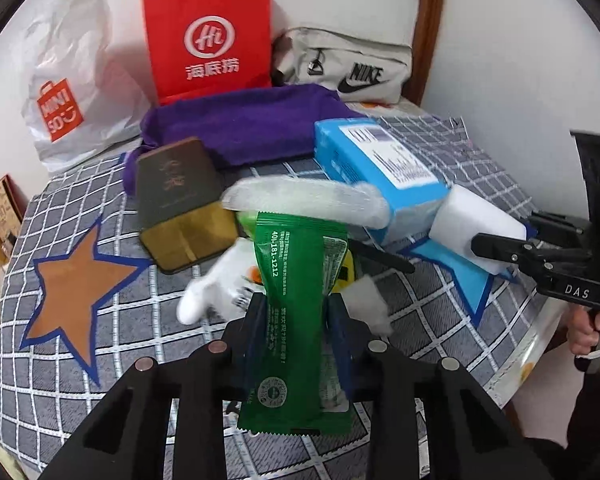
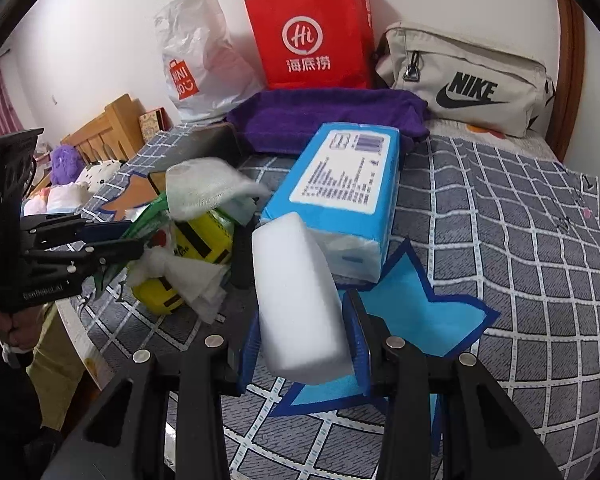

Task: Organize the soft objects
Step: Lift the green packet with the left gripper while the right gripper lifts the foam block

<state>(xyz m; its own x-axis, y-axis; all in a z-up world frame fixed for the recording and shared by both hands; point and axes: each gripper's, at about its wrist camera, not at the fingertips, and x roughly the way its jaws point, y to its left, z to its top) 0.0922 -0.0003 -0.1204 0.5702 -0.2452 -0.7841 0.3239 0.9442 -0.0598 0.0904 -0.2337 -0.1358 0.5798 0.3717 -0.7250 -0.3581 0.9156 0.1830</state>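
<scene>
We see the left gripper [image 1: 296, 312] pinching a glossy green packet [image 1: 296, 320] between its blue pads; the flat, crimp-edged foil packet stands upright above the grey checked cloth [image 1: 140, 360]. The right gripper [image 2: 306, 344] clamps a smooth white foam block [image 2: 300, 300], rectangular with rounded edges, tilted just above a blue star patch [image 2: 420, 320] on the cloth.

Just beyond the packet lies a loose heap: a fuzzy white cloth [image 1: 308, 200], crumpled white tissue [image 2: 196, 280] and a yellow plastic pack [image 2: 208, 240]. Beside the heap sits a blue plastic-wrapped tissue pack [image 2: 340, 184], box-shaped with a printed white label. A dark hinged box [image 1: 176, 200] with a gold interior stands to the left, near an orange star patch [image 1: 72, 288].

Further back, a plush purple towel [image 2: 328, 120] lies folded. Against the wall stand a red paper bag [image 2: 312, 32], a crinkled white plastic bag [image 2: 196, 60] and a beige canvas pouch [image 2: 468, 76].
</scene>
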